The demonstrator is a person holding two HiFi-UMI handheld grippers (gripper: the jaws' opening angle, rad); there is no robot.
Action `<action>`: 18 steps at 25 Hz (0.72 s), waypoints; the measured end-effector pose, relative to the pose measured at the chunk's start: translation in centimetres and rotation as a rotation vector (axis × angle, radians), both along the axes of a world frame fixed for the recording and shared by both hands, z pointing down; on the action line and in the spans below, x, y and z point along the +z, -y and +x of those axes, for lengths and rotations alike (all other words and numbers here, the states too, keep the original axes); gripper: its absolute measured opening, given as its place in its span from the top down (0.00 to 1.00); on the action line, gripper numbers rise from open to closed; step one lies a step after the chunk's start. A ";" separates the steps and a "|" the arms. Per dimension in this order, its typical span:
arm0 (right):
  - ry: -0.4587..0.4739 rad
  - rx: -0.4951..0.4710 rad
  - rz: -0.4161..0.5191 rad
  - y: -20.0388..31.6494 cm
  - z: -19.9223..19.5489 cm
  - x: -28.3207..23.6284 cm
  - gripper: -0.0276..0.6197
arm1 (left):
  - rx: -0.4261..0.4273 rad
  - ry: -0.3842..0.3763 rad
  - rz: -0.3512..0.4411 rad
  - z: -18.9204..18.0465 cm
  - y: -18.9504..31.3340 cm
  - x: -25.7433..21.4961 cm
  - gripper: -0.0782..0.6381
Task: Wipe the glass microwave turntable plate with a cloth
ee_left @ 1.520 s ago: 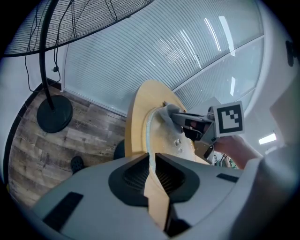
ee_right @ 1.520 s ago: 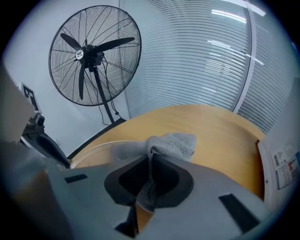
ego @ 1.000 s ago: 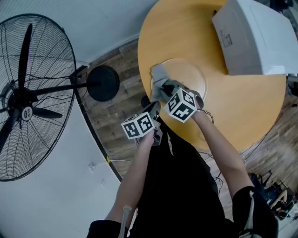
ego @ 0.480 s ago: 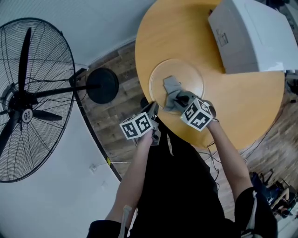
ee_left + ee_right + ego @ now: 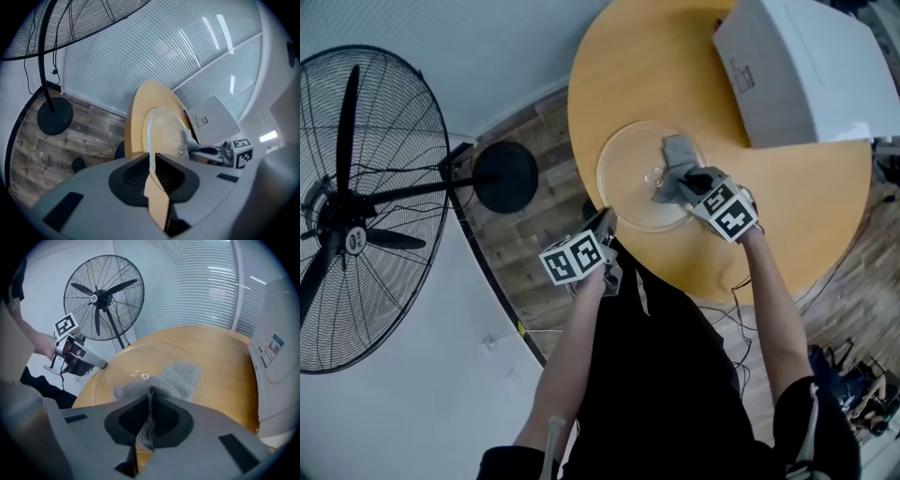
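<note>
Closest in, the left hand-held gripper [image 5: 152, 158] sits at the near edge of the desk [image 5: 787, 206]. Its jaws are narrow and clamped on the rim of the glass plate [image 5: 633, 173]: the clear edge runs straight in between the pads. The person's arm reaches down to it from the bottom of the head view.

Across the plate, the right hand-held gripper [image 5: 150, 391] has its jaws pinched together on a grey cloth [image 5: 180, 378]. A strip of the fabric hangs down through the gap, and the rest spreads out flat beyond the tips, lying on the plate's surface. In the head view that puts the cloth on the right part of the plate, with the two grippers on opposite sides of it.

The plate lies flat on the round wooden desk, close to the edge nearest the person.

Further back on the desk stands a white microwave [image 5: 802, 66], beyond the plate and not touching it.

Off the desk to the left, a big black fan [image 5: 356, 206] stands on the wooden floor [image 5: 525, 239], its dark round base near the desk's edge.
</note>
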State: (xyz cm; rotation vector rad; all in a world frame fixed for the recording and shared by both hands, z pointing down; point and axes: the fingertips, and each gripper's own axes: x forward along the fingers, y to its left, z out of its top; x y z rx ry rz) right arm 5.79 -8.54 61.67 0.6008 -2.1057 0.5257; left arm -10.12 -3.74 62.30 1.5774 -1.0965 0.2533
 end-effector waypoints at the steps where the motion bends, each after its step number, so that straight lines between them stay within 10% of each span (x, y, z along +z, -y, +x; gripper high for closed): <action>1: 0.008 0.029 -0.010 0.7 0.2 0.0 0.91 | 0.000 0.000 -0.001 0.0 0.0 0.0 0.84; 7: 0.028 0.159 -0.050 4.4 -0.4 -0.2 0.91 | 0.001 0.015 0.007 -0.2 0.1 -0.1 0.84; 18: -0.016 0.060 0.037 6.7 -6.8 -0.2 0.91 | 0.002 0.027 0.010 -0.3 0.1 0.1 0.84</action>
